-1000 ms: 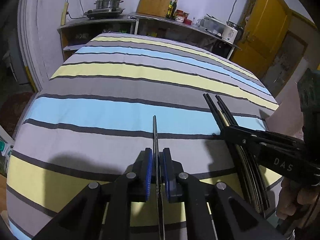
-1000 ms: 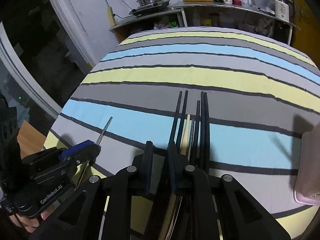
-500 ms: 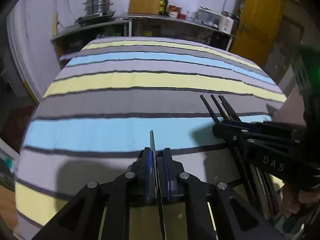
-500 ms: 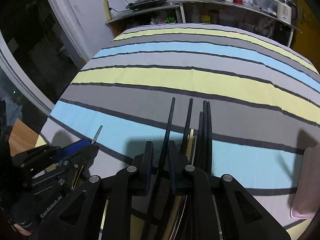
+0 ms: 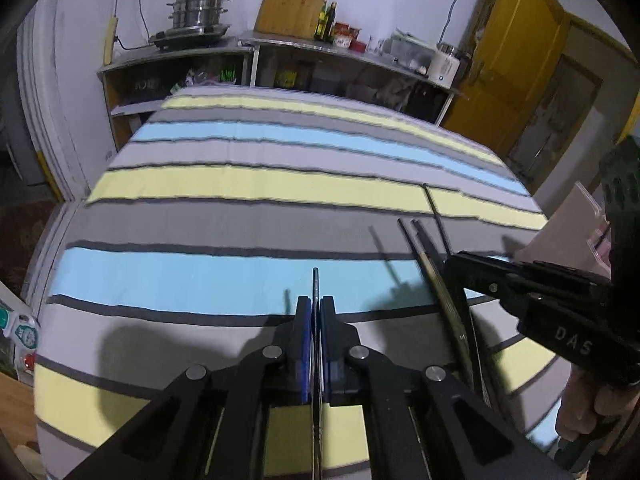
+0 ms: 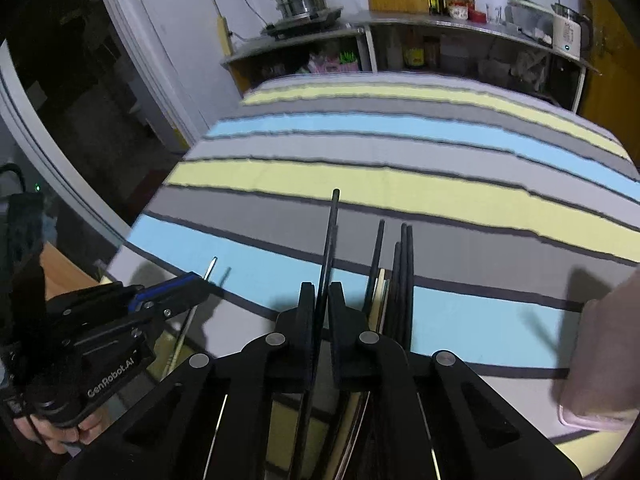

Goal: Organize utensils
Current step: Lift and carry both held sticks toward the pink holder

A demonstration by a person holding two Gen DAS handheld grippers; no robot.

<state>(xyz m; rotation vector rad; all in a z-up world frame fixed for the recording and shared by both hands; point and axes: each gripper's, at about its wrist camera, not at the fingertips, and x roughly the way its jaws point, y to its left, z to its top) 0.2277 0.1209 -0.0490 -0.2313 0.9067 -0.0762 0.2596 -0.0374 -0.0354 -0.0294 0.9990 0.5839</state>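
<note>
My left gripper [image 5: 316, 304] is shut on a thin metal utensil handle [image 5: 315, 284] and holds it above the striped tablecloth [image 5: 240, 224]. It shows in the right wrist view [image 6: 192, 280] at the left. My right gripper [image 6: 322, 292] is shut on one black chopstick [image 6: 330, 236], lifted and pointing forward. It shows in the left wrist view [image 5: 464, 264] at the right, with the chopstick [image 5: 438, 216]. Several black chopsticks [image 6: 402, 272] and a pale one [image 6: 380, 292] lie on the cloth just right of my right gripper.
A pink container [image 6: 600, 360] stands at the right table edge, also in the left wrist view [image 5: 568, 228]. Shelves with a steel pot [image 5: 198, 10], cutting board [image 5: 294, 2] and bottles line the far wall. A yellow door [image 5: 512, 64] is at the back right.
My right gripper has lifted one black chopstick off the pile and tilted it up. My left gripper has risen a little with the metal utensil still in it.
</note>
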